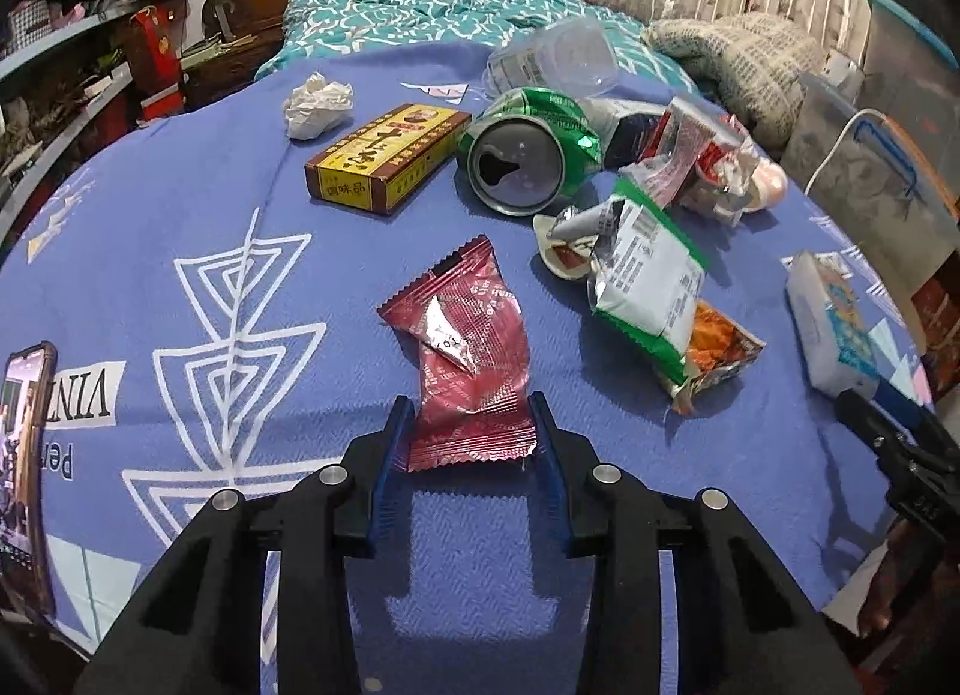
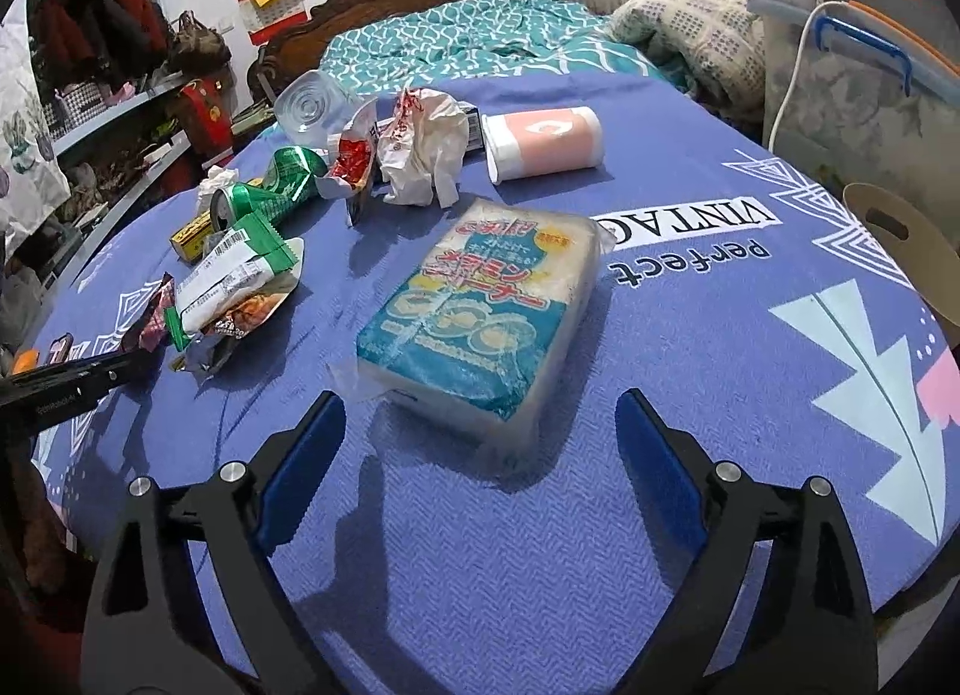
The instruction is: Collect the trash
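Here, nearest the left wrist camera, the left gripper [image 1: 471, 425] has its blue pads drawn in narrow on either side of the red foil wrapper [image 1: 465, 359], which lies flat on the blue bedspread [image 1: 180, 203]. The pads look to be touching its lower edges, though whether they truly press on it is hard to judge. The wrapper is probably almost weightless, thin, crinkly and slick, so it would likely crumple instead of resisting; the sealed bottom hem between the pads seems the firmest place to pinch.

The right gripper [image 2: 480, 425] stands wide with nothing between its jaws, just short of the blue-and-white tissue pack [image 2: 480, 311]. That pack looks soft and squashy under a smooth plastic film, light but bulky, best taken across its narrower sides.

Further off lie a green-and-white snack bag [image 1: 648, 275], a crushed green can [image 1: 528, 155] that should be stiff and light, a yellow carton [image 1: 387, 155], a ball of white paper [image 1: 318, 104] and a clear plastic cup [image 1: 558, 59].

No bin or bag for the trash shows in either view. A phone [image 1: 24, 455] is cut off at the left edge, and the heap behind the can is too tangled to sort out.
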Demonstrator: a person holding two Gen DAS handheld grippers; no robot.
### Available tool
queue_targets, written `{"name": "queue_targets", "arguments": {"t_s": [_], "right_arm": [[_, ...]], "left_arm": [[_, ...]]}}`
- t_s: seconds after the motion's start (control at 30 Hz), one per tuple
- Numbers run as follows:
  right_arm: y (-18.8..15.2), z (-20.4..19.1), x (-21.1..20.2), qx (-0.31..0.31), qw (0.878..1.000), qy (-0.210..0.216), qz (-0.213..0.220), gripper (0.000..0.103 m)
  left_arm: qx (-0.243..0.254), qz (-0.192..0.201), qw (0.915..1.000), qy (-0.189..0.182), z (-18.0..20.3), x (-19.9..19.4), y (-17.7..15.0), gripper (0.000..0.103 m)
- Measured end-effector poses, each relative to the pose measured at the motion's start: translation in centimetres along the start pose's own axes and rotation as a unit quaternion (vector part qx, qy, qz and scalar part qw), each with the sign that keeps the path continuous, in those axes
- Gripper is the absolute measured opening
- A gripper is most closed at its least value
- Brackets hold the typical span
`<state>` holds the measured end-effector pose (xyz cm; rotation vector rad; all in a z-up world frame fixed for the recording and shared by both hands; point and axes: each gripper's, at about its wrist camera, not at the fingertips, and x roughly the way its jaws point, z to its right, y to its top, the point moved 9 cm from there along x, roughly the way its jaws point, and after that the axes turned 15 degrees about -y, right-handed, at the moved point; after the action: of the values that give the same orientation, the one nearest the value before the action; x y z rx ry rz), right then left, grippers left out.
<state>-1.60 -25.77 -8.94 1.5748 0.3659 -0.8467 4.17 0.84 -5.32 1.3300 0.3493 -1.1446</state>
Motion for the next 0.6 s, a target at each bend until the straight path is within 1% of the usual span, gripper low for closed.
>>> {"name": "queue_targets", "arguments": {"t_s": [0.07,0.23,0.37,0.4,0.47,0.6], "right_arm": [[0.1,0.1,-0.2,0.001,1.0,-0.004,0.004,0.091],[0.4,0.5,-0.5,0.006,1.0,-0.014,0.014,0.091],[0.6,0.3,0.1,0.008,1.0,-0.01,0.002,0.094],[0.6,0.0,0.2,0.006,1.0,-0.006,0.0,0.097],[0.4,-1.0,0.3,-0.008,1.0,0.004,-0.003,0.098],[0.1,-2.4,0.7,-0.028,1.0,0.008,-0.01,0.099]], "left_arm": [[-0.003,0.01,0.9999,-0.007,-0.1,-0.5,0.4,0.036],[-0.012,0.035,0.9992,-0.012,-0.4,-1.6,1.5,0.036],[-0.016,0.025,0.9995,-0.013,-0.4,-1.0,1.3,0.036],[-0.017,0.022,0.9995,-0.014,-0.4,-0.9,1.1,0.036],[-0.017,0.018,0.9996,-0.015,-0.3,-0.8,0.9,0.036],[-0.019,0.019,0.9995,-0.015,-0.4,-0.8,0.8,0.036]]}}
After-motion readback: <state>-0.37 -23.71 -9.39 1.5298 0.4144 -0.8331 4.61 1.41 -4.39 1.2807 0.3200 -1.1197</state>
